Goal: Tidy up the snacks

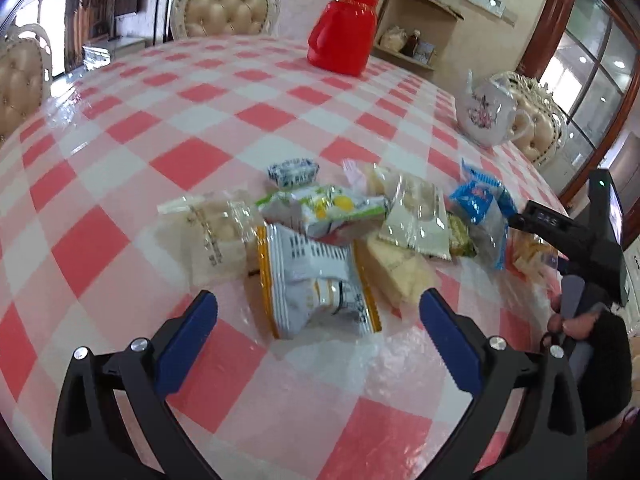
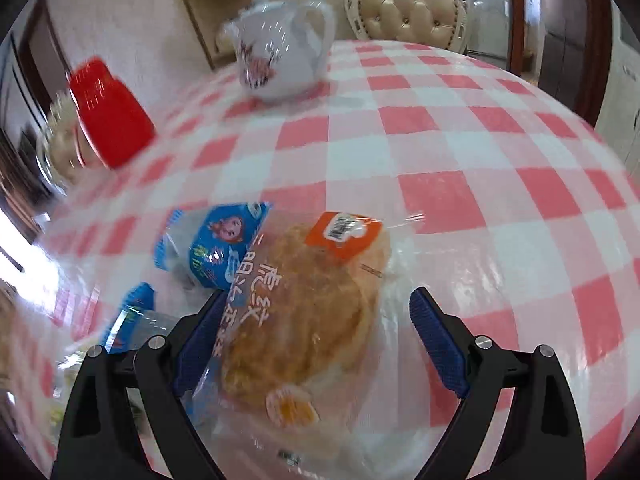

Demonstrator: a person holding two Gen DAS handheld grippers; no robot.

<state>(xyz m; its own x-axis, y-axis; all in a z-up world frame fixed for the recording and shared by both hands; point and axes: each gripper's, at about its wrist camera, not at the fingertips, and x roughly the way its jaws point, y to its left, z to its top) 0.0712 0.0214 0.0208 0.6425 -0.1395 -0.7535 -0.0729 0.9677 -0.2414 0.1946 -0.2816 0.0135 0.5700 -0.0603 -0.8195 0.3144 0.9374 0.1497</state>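
Clear wrap: the bread packet [image 2: 304, 320] lies on the pink and white checked table [image 2: 500, 184], and it is see-through with a round golden bun inside.
Right gripper [image 2: 316, 312]: its two blue fingers are spread wide and hold nothing.
Where the bread sits: right between those fingers. The packet's left edge is at, or even over, the left finger [image 2: 200, 344]. The right finger [image 2: 438, 344] has a gap beside it.
Long way of the bread: it runs away from the gripper, from near to far, with the orange label [image 2: 344, 236] at the far end.
Left gripper [image 1: 318, 304]: also spread wide and holding nothing.
In front of the left one: a white and yellow packet [image 1: 316, 284], lying just past the finger tips, at the near edge of the snack pile [image 1: 332, 220].
Blue packet [image 2: 218, 248]: just left of the bread, touching its edge.
Nearer hand: the right one looks nearer to a grab, since the bread is already inside its fingers.
Best guess for the next move: shift a little left so the bread sits in the middle, then squeeze across its short side.
Far off: a red jar [image 1: 344, 24] and a white teapot [image 1: 486, 114] stand well apart from the snacks.
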